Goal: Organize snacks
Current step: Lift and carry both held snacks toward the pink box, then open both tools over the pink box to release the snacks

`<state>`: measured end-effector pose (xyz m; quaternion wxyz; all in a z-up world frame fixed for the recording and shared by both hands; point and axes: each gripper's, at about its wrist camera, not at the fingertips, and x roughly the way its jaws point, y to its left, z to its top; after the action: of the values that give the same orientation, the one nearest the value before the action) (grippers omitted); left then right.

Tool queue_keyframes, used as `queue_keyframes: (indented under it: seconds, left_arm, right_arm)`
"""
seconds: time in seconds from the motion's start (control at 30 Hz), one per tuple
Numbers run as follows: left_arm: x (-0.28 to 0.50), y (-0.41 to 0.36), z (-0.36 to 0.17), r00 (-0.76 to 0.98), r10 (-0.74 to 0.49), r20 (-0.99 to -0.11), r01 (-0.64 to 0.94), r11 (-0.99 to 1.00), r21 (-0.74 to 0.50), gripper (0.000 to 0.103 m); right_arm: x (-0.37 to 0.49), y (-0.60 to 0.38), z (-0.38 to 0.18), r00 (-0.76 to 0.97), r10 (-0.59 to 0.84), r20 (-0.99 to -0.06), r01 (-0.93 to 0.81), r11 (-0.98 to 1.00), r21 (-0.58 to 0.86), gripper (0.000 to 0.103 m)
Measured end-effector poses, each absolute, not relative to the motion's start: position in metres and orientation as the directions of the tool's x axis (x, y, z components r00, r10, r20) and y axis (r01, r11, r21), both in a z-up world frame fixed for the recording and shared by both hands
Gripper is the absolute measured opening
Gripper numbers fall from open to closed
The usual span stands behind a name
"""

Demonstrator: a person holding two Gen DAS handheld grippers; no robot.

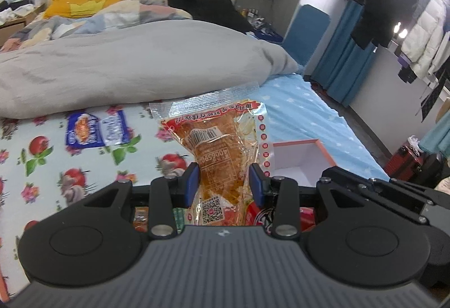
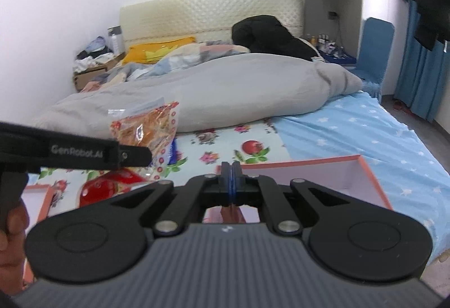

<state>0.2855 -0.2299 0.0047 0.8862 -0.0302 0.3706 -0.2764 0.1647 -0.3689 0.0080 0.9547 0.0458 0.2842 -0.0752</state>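
The left gripper (image 1: 224, 181) pinches an orange snack packet (image 1: 222, 150) between its blue pads and holds it upright, clear of the floral sheet (image 1: 42, 167); the right gripper (image 2: 230, 181) is closed on nothing. Just beyond lies the pink-rimmed box (image 1: 320, 147). The packet seems mid-carry, so next it should swing over the box and be released, while a blue packet (image 1: 95, 130) farther off awaits.

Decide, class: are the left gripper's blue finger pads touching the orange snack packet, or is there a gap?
Touching. In the left wrist view, the left gripper has both blue pads pressed against the sides of the orange snack packet, which stands lifted between them.
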Motion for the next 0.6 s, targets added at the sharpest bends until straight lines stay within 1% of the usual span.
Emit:
queue_keyframes:
  seconds: [0.13, 0.27, 0.6]
  left_arm:
    - [0.294, -0.260, -0.002, 0.545, -0.530, -0.650, 0.489, 0.830, -0.267, 0.044]
    - [0.304, -0.292, -0.019, 0.499, -0.541, -0.677, 0.509, 0.815, -0.275, 0.044]
    - [0.336, -0.351, -0.081, 0.392, -0.511, -0.765, 0.532, 0.804, -0.265, 0.044]
  right_arm:
    - [0.168, -0.398, 0.005, 0.821, -0.145, -0.552, 0.204, 0.978, 0.047, 0.003]
    - [0.172, -0.423, -0.006, 0.804, -0.170, -0.569, 0.245, 0.968, 0.057, 0.003]
    - [0.187, -0.471, -0.061, 0.718, -0.199, -0.667, 0.315, 0.947, 0.056, 0.004]
